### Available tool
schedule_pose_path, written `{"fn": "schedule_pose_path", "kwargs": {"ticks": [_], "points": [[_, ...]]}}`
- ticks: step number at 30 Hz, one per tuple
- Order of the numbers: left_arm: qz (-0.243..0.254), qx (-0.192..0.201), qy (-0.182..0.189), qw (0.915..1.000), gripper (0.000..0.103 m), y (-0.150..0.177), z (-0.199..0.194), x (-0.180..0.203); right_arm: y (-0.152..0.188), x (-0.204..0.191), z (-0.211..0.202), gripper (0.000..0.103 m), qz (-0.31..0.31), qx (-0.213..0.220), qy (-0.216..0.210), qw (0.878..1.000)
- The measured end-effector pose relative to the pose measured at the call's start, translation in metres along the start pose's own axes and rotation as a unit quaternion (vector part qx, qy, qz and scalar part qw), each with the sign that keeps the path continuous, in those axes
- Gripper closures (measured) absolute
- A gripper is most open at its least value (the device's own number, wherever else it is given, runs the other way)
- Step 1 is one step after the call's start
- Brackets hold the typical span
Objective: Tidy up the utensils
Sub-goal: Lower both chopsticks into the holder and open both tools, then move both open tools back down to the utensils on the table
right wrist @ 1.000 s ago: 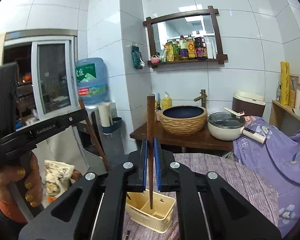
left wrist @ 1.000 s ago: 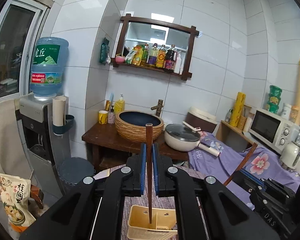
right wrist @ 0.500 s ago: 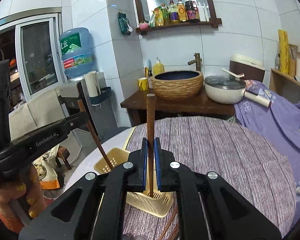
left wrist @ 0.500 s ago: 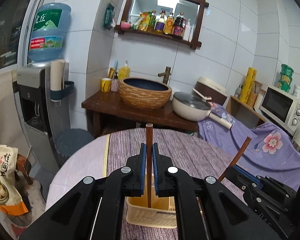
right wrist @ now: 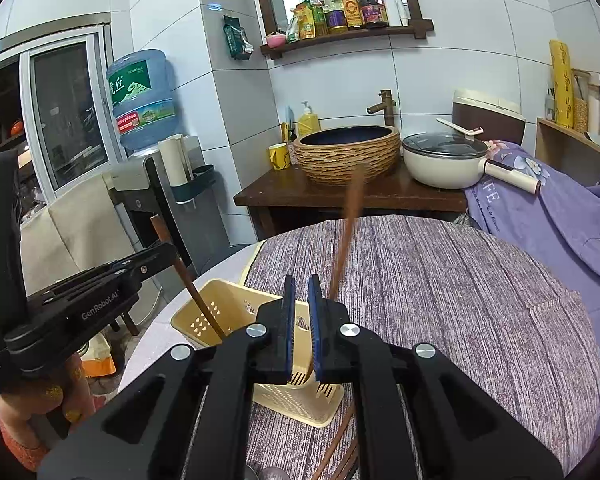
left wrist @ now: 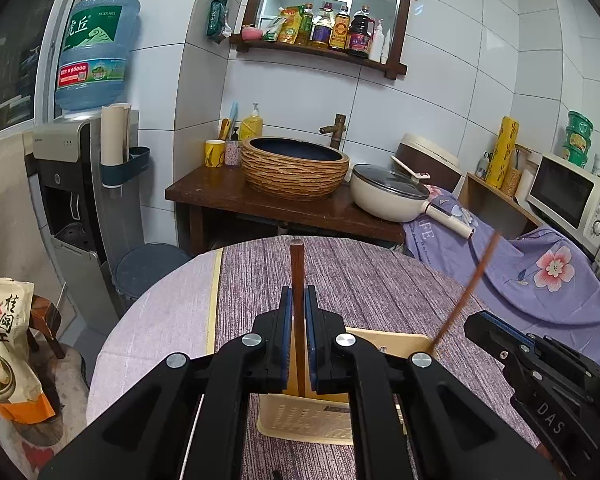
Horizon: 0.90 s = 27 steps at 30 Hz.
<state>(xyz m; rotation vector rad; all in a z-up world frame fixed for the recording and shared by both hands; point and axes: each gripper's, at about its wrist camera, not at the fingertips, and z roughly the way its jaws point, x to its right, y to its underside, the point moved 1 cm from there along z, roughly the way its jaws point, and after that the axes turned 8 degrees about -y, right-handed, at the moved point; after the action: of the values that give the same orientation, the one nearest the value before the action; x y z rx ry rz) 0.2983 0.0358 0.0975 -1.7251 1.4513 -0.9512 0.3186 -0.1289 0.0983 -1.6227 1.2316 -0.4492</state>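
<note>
A yellow slotted basket (left wrist: 312, 420) (right wrist: 220, 308) stands on the round table. My left gripper (left wrist: 299, 308) is shut on an upright brown chopstick (left wrist: 298, 264). In the right wrist view this gripper (right wrist: 168, 254) holds that chopstick (right wrist: 196, 300) slanted, with its lower end inside the basket. My right gripper (right wrist: 300, 320) (left wrist: 472, 322) has its pads close together with only a narrow slit and nothing clamped. A second chopstick (right wrist: 350, 216) (left wrist: 472, 288) is blurred and leans right just beyond the fingertips, its lower end in the basket.
Purple striped cloth (left wrist: 380, 280) covers the table. Several loose chopsticks (right wrist: 340, 448) lie at its near edge. Behind are a wooden stand with a woven basin (left wrist: 296, 168) and a pan (left wrist: 388, 196), and a water dispenser (left wrist: 72, 184) at left. A hand (right wrist: 52, 396) holds the left gripper.
Both grippers have come down over the basket. The left chopstick stays clamped upright. The right chopstick, earlier upright between the pads, now leans right, blurred, outside them.
</note>
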Motion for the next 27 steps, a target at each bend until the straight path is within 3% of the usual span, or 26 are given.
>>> {"fn": "schedule_pose_path", "kwargs": {"ticks": [3,5,6,7,10,13,21,27], "points": [[0.004,0.004,-0.002,1.0000,0.093,0.000,-0.003,0.001,0.002,0.002,-0.001,0.095,0.002,0.003,0.001,1.000],[0.003,0.010,-0.002,0.9999,0.080,0.000,-0.006,0.000,0.004,0.002,-0.002,0.094,-0.001,0.003,0.005,1.000],[0.001,0.014,-0.001,0.9999,0.067,0.001,-0.009,-0.001,0.005,0.002,-0.003,0.093,-0.002,0.004,0.008,1.000],[-0.002,0.020,0.000,0.9998,0.057,0.001,-0.013,-0.003,0.007,0.001,-0.007,0.088,-0.005,0.008,0.009,1.000],[0.004,0.037,-0.002,0.9993,0.045,0.006,-0.026,-0.003,0.012,0.000,-0.019,0.059,-0.013,0.024,0.016,0.999],[0.007,0.049,-0.005,0.9988,0.027,0.015,-0.040,-0.007,0.021,0.000,-0.032,0.056,-0.019,0.025,0.022,0.999],[0.021,0.048,-0.029,0.9982,0.007,0.054,-0.069,-0.018,0.059,0.010,-0.060,0.047,-0.002,0.012,0.010,1.000],[0.033,0.001,-0.038,0.9987,0.006,0.090,-0.063,-0.029,0.095,0.022,-0.061,0.045,0.008,-0.027,0.022,0.999]]}}
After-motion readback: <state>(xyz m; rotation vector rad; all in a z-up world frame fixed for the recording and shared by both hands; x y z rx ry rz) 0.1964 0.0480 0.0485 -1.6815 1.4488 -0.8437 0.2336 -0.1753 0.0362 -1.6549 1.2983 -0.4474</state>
